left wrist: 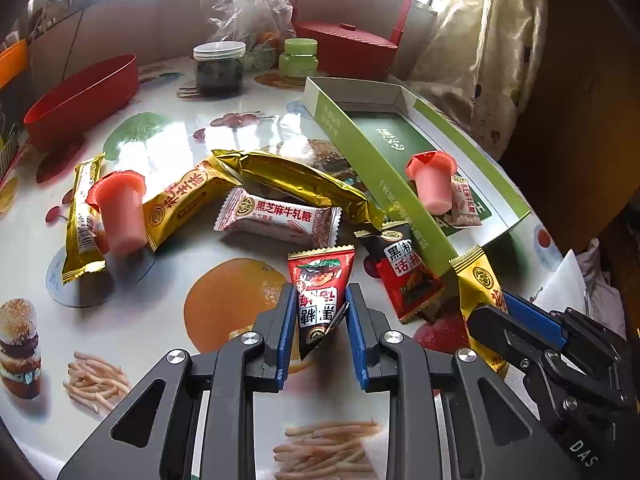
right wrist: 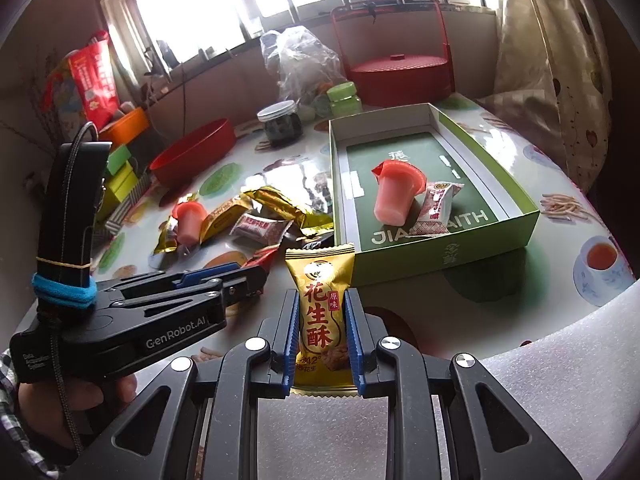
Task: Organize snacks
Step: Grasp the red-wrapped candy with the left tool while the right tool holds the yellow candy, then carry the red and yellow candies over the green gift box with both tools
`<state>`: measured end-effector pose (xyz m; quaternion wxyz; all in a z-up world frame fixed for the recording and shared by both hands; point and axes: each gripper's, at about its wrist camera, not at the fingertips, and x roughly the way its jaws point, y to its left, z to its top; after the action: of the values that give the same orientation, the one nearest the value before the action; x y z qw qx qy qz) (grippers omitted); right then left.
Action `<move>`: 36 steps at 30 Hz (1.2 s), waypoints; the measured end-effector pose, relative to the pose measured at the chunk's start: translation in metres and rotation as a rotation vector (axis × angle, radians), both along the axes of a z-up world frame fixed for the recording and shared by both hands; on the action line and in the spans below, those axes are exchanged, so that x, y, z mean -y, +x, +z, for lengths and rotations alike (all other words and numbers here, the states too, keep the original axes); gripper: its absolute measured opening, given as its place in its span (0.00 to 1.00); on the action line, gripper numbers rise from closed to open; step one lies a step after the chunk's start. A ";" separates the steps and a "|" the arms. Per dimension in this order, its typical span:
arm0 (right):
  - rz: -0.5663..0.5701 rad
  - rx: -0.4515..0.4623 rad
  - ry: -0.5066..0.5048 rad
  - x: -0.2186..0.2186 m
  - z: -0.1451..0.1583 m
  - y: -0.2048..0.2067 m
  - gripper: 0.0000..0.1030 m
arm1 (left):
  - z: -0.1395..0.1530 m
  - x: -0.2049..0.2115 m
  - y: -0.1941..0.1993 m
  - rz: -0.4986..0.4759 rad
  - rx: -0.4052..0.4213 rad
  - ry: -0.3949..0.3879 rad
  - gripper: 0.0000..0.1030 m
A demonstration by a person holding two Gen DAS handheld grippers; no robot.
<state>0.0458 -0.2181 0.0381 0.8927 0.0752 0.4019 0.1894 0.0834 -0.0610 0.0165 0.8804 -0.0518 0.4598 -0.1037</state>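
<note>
My left gripper (left wrist: 316, 312) is shut on a red and black triangular snack packet (left wrist: 320, 300), just above the table. My right gripper (right wrist: 322, 320) is shut on a gold peanut-crisp packet (right wrist: 322, 320), held upright in front of the green box (right wrist: 440, 256); the same packet (left wrist: 476, 292) shows in the left wrist view. The box (left wrist: 360, 152) holds a pink jelly cup (right wrist: 394, 192) and a white candy packet (right wrist: 436, 210). Loose on the table lie another pink jelly cup (left wrist: 120, 212), gold packets (left wrist: 296, 180), a white nougat packet (left wrist: 280, 218) and a red-black packet (left wrist: 404, 272).
A red oval bowl (left wrist: 80, 100), a dark jar with a white lid (left wrist: 219, 68), a green jar (left wrist: 299, 57), a clear plastic bag (left wrist: 244, 4) and a red basket (left wrist: 352, 44) stand at the table's back. White foam (right wrist: 560, 340) lies at the near right edge.
</note>
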 end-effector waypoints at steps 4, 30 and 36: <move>0.000 0.003 -0.001 -0.001 0.000 0.000 0.20 | 0.006 -0.002 -0.004 0.000 0.025 -0.007 0.25; -0.096 0.069 -0.023 0.037 0.022 0.019 0.20 | 0.053 0.038 0.006 -0.132 0.169 -0.021 0.25; -0.130 0.061 -0.029 0.050 0.019 0.032 0.20 | 0.049 0.053 0.019 -0.169 0.156 -0.042 0.25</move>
<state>0.0777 -0.2684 0.0575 0.9160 0.0824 0.3713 0.1274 0.1022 -0.1141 0.0660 0.9004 -0.0231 0.3902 -0.1912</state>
